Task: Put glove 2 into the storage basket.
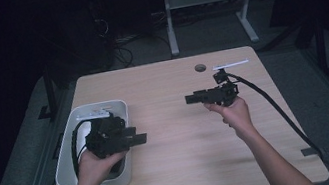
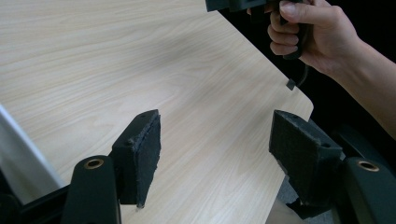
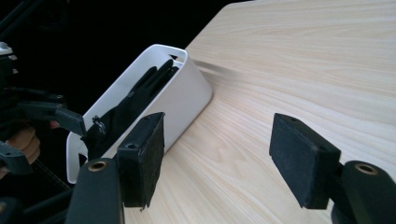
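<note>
We find both tools released: left tool (image 1: pixel 140 138) above the white plastic bin (image 1: pixel 69 154), right tool (image 1: pixel 190 99) over the pale wooden counter (image 1: pixel 176 146). We judge the next move is reaching for the black glove (image 3: pixel 135 100) in the bin.

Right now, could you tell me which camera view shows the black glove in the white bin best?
The right gripper view: the black glove lies plainly inside the white bin. In the high view the left gripper covers most of the bin.

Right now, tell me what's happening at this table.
A person holds a gripper in each hand above a wooden table. The left gripper hovers at a white bin on the table's left edge; the right gripper is over the middle. Both have open jaws with nothing between them. Something black, seemingly a glove, lies in the bin, untouched.
</note>
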{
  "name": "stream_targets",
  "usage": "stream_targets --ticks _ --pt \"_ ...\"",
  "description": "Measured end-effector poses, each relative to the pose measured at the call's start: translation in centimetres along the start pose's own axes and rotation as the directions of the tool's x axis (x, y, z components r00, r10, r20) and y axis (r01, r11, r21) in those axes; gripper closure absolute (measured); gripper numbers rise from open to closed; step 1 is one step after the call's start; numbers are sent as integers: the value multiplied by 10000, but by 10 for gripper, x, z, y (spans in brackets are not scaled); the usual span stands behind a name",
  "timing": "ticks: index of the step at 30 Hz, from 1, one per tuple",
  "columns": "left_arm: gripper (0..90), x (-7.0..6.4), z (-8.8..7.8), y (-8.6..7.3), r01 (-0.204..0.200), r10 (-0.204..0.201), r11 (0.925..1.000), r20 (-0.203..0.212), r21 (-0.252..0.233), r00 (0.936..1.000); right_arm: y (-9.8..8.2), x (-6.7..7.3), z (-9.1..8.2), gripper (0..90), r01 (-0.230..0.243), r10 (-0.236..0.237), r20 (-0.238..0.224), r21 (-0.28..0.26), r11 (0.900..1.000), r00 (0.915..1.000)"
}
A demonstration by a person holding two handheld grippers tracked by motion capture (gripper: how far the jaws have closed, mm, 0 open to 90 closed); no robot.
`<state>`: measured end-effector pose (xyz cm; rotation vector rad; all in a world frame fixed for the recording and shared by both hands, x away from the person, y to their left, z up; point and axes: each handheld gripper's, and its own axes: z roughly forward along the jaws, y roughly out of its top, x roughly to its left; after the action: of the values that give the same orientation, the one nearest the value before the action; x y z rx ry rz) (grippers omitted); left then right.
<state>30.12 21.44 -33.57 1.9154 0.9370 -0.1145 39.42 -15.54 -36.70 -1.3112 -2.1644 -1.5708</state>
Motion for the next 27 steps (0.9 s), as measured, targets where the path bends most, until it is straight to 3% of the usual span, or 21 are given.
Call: stream_targets --ticks 15,27 --pt "334 -8 17 2 -92 91 9999 232 48 9997 -15 -17 -17 343 -438 439 109 -105 9990 9990" --pt "326 -14 33 4 -154 142 9996 544 229 9984 -24 -26 -33 343 -449 463 381 -356 9984 9982"
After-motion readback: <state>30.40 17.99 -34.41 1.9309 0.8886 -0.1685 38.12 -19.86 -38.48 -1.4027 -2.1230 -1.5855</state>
